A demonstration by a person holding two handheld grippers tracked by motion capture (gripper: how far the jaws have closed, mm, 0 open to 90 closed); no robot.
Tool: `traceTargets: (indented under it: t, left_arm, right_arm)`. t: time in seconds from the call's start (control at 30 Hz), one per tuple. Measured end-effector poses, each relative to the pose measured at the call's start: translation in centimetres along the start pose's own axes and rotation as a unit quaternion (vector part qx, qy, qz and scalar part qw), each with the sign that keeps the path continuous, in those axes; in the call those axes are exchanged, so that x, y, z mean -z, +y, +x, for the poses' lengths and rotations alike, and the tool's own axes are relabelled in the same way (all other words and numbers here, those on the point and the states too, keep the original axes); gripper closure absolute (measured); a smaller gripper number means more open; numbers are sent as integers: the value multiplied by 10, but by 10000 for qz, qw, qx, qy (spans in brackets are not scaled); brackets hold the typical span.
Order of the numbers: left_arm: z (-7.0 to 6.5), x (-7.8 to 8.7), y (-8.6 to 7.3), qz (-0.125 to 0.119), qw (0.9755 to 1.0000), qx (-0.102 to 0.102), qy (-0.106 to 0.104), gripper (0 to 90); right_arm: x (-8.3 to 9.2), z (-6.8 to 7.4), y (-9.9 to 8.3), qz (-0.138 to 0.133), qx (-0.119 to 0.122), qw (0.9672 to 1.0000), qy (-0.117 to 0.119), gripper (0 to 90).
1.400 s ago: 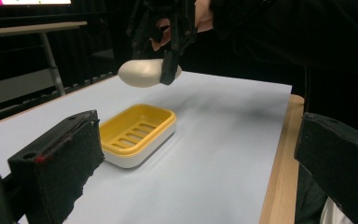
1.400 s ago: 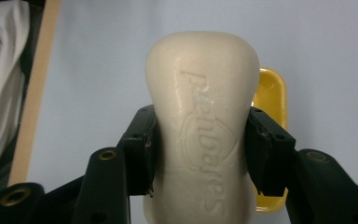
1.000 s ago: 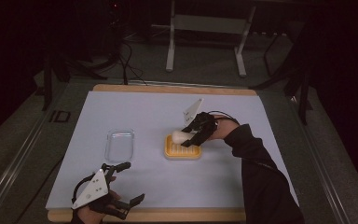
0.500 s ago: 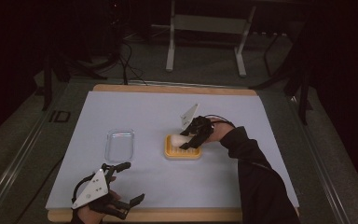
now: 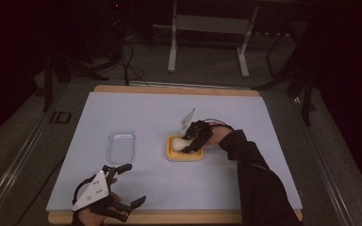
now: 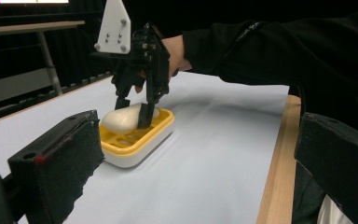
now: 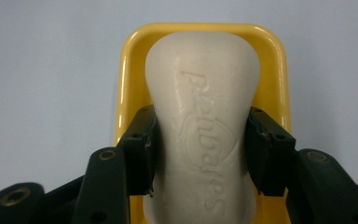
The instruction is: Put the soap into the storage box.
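Note:
A cream bar of soap with raised lettering lies in a yellow soap dish near the middle of the table. My right gripper is shut on the bar, one pad pressed against each long side. From above, the right gripper reaches over the dish from the right, with the soap showing at its left. In the left gripper view the soap rests tilted in the dish, held by the right gripper. My left gripper sits open at the front left, nothing between its jaws.
A clear plastic tray lies left of the dish on the pale blue mat. The wooden table edge runs close by my left gripper. A sleeve crosses the right front of the mat.
The right gripper has sunk slightly lower and nearer over the dish, staying closed on the soap. The left gripper has stayed where it was.

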State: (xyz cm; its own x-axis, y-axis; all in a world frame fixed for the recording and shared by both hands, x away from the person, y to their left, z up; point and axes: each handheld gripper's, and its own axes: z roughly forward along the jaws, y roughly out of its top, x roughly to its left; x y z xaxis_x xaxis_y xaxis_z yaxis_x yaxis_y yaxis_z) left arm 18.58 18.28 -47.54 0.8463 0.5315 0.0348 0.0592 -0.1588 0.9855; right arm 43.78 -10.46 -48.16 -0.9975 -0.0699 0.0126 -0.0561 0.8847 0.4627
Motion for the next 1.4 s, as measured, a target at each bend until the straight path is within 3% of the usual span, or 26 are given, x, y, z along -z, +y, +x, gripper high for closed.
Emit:
traceTargets:
  t: [0.53, 0.7, 1.07, 1.17, 1.4]
  left_arm:
    - [0, 0, 0, 22, 10000, -11, -11, 11]
    - [0, 0, 0, 33, 10000, -9, -8, 11]
    - [-1, 0, 0, 36, 10000, -13, -8, 11]
    - [0, 0, 0, 43, 10000, -13, -4, 11]
    - [0, -1, 0, 48, 10000, -11, -5, 11]
  right_arm:
    - [-14, -1, -1, 263, -15, 9996, -69, 492]
    - [-16, 0, 1, 367, -69, 9993, -20, 451]
    - [7, 3, 7, 241, -38, 9996, -162, 432]
    - [17, 5, 7, 80, -99, 9997, -199, 428]
    - [31, 12, 4, 80, -222, 9992, -325, 409]
